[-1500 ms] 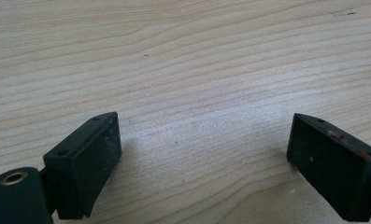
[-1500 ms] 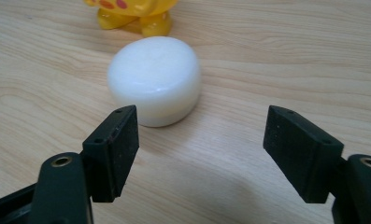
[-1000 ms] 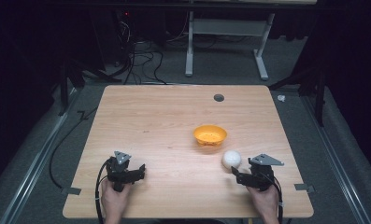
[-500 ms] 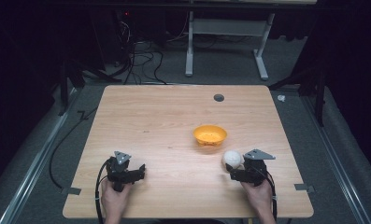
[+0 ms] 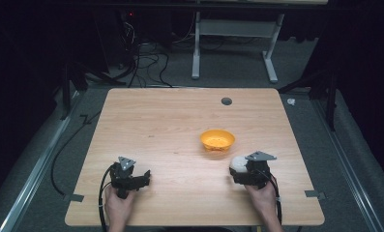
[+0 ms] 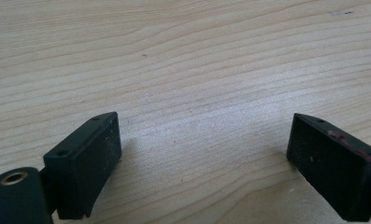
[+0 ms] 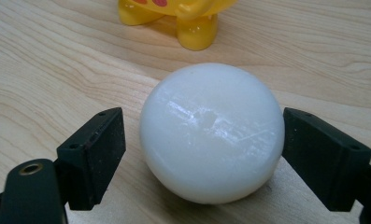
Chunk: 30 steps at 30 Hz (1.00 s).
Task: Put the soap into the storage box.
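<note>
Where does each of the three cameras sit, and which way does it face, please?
High view: above the person's side, looking forward and down on the wooden table; both hands show.
Left gripper view: rides the left gripper, facing bare tabletop between open jaws.
Right gripper view: rides the right gripper, jaws flanking the white ball.
Shared: ball and yellow bowl.

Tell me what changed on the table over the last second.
The right gripper moved left toward the glossy white ball, which now sits between its open fingers, a gap still showing on the left side. The left gripper, the ball and the orange plastic bowl stayed put.
</note>
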{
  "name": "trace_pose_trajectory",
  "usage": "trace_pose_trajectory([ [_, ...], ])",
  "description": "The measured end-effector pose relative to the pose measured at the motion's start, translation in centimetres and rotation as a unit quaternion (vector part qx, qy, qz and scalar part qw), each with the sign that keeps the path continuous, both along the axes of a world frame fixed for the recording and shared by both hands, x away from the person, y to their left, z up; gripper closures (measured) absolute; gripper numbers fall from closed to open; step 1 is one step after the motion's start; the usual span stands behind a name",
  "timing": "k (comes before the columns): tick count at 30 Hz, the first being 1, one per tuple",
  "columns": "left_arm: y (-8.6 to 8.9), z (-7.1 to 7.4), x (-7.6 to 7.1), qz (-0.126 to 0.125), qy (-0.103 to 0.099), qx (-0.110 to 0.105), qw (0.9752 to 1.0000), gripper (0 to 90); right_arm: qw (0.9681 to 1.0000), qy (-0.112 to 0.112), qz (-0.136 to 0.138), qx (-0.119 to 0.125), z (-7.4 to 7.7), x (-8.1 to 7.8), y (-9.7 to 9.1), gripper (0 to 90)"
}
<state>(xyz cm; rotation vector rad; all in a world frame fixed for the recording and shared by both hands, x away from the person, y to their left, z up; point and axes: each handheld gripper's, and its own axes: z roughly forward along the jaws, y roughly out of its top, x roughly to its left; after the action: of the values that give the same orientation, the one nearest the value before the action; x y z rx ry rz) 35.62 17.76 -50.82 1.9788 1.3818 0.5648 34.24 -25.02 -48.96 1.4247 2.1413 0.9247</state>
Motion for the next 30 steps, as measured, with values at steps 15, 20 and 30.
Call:
trace_pose_trajectory([
  [15,0.00,0.00,0.00,0.000,0.000,0.000,1.0000,10.4,0.9999,0.014,0.000,-0.005,-0.76,0.94,0.24,21.4],
  [20,0.00,0.00,0.00,0.000,0.000,0.000,1.0000,10.4,0.9999,0.013,-0.001,-0.001,-0.94,0.97,0.07,23.9],
  [30,0.00,0.00,-0.01,0.000,0.000,0.000,1.0000,10.4,0.9999,0.010,-0.003,-0.001,-0.97,0.87,0.12,24.3],
])
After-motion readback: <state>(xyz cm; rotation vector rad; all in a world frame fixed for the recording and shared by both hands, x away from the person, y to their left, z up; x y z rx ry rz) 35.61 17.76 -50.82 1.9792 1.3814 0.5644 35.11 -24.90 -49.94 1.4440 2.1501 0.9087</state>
